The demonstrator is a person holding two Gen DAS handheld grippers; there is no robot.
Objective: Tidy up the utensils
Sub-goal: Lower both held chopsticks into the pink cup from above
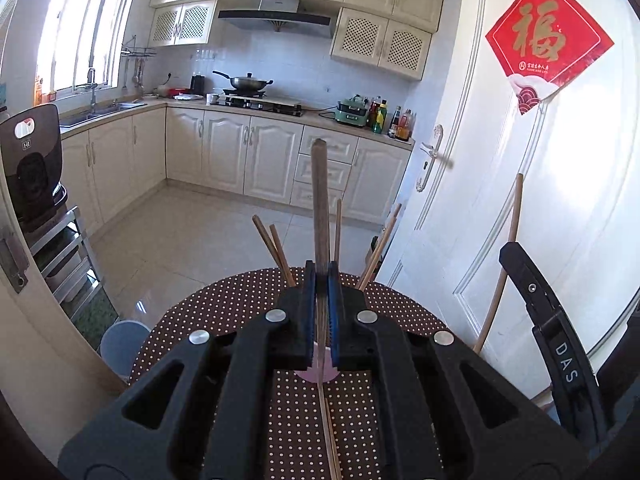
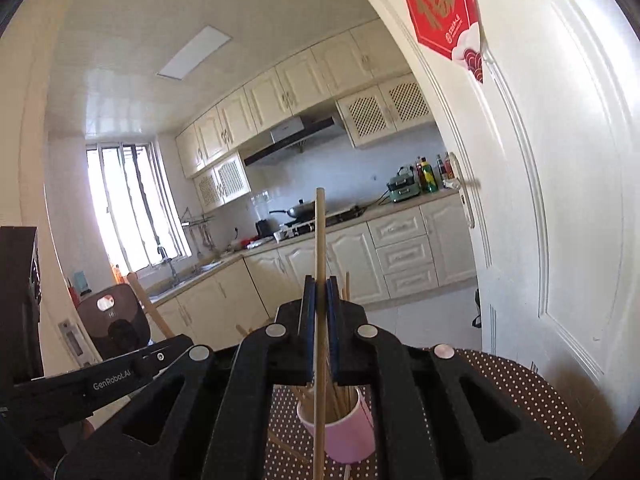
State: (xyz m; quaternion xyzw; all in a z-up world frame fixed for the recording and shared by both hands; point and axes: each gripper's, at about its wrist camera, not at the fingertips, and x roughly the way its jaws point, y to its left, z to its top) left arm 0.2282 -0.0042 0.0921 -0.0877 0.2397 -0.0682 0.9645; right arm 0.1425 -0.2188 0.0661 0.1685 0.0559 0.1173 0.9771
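The left gripper [image 1: 321, 276] is pinching a dark chopstick [image 1: 320, 200] upright; the right gripper [image 2: 320, 292] is clamping a pale chopstick [image 2: 319, 264] above the pink cup [image 2: 348, 436] on the dotted table [image 2: 520, 396]. Kitchen cabinets [image 1: 224, 152] are standing at twelve o'clock.

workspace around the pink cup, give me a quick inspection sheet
surface: round table in a brown white-dotted cloth
job's things: pink cup holding chopsticks; dark chopstick and pale chopstick held upright; loose chopsticks lie on the cloth
clutter: nothing seen
grippers: left gripper jaws shut on the dark chopstick; right gripper jaws shut on the pale one
cables: nothing seen
surroundings: white door with red poster; kitchen counter with wok
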